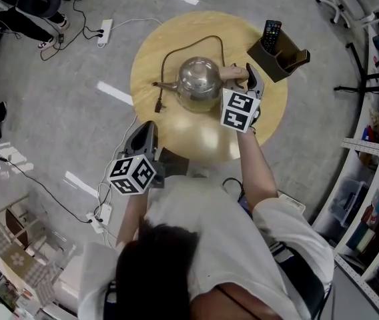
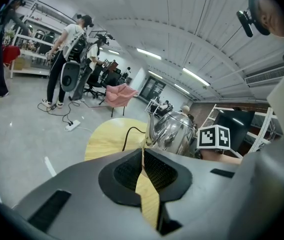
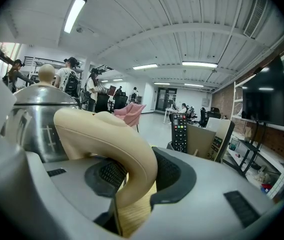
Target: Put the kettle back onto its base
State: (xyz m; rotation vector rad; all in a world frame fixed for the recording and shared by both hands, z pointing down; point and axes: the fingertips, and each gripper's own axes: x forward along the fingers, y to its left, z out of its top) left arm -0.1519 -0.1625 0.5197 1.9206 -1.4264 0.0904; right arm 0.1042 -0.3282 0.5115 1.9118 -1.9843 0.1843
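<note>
Worktop (image 1: 151,53), round and of pale wood, fills the upper middle of the head view; a person in a white top leans over its lower edge, taking up the bottom of that frame. Kettle (image 1: 198,79), of polished steel with a domed lid, stands upright near the middle of the worktop, spout to the left; whether its base lies beneath it I cannot tell. Holder (image 1: 263,59), a brown open box with compartments, sits at the worktop's upper right edge, close to the kettle but apart from it; a black remote (image 1: 271,32) stands upright in its left compartment; in the right gripper view a paler item with buttons (image 3: 215,145) stands beside the remote, in which compartment I cannot tell. Right gripper (image 1: 248,79) reaches in from the kettle's right; its jaws are closed on the beige handle (image 3: 107,139), which curves down between the black pads. Left gripper (image 1: 148,131) hangs off the worktop's lower left edge, well apart from the kettle; its jaws are drawn together at the tips with nothing between them. Thin dark cord (image 1: 176,51) loops across the worktop above the kettle; its plug (image 1: 157,105) lies at the left.
</note>
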